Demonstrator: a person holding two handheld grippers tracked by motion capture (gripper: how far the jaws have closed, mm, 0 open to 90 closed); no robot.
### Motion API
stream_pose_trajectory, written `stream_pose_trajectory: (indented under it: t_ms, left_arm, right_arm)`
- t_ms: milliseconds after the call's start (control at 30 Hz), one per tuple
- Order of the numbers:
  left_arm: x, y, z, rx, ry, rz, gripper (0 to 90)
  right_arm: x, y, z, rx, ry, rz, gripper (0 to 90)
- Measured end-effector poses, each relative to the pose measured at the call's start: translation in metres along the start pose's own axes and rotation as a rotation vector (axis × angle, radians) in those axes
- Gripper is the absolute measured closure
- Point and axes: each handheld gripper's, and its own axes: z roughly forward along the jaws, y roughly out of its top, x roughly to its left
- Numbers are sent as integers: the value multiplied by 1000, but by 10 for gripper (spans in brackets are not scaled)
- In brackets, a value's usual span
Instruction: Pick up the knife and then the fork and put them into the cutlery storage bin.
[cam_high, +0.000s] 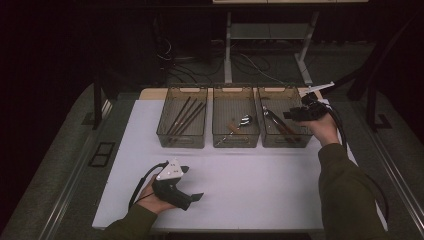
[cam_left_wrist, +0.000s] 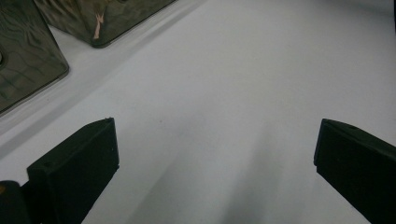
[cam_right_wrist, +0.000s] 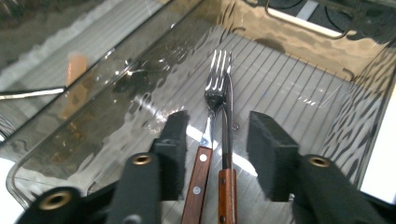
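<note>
Work in hand: I am sorting cutlery into three clear bins at the far edge of the bench (cam_high: 240, 180), and I am judging this to be late in the job, since nothing is lying loose on the white top

Right tool (cam_right_wrist: 215, 135): I am holding it low inside the right bin (cam_high: 285, 142), its jaws standing apart on either side of the wooden handles and not pressing on them, so I am reading this as a release and not a grip

Two forks (cam_right_wrist: 219, 93): they are lying side by side on the ribbed floor of the right bin, tines pointing away from my tool, brown riveted handles running back between the jaws

Left tool (cam_left_wrist: 215, 154): I am keeping it wide open and empty over bare bench near my side, well apart from the bins

Middle bin (cam_high: 236, 141): it is holding a spoon (cam_high: 244, 121) and another wooden-handled piece, too small for me to name

Left bin (cam_high: 182, 142): it is holding several long dark sticks (cam_high: 186, 116), chopsticks as far as I can judge

Left to do: I am judging that only drawing the right tool up and out of the bin remains

Surface: a smooth white bench top with a pale wooden strip showing behind the bins

Room: it is lying dark around the bench, with a grey floor, loose cables and the legs of a metal frame beyond
</note>
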Motion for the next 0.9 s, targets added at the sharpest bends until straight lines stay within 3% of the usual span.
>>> stream_pose_trajectory:
  t_ms: [167,467,600,900]
  left_arm:
    - [0,0,0,-2,1,-1,0]
    - [1,0,-1,-5,6,-4,0]
    - [3,-1,-2,-3,9,0,0]
    - [5,-1,-3,-4,19,-6,0]
  right_arm:
    - [-1,-4,-6,-38,23,41,423]
    - [6,-16,-20,-130,49,39,279]
    - [17,-22,-25,-137,23,4,201]
    - [41,-37,-36,-183,31,-34,162]
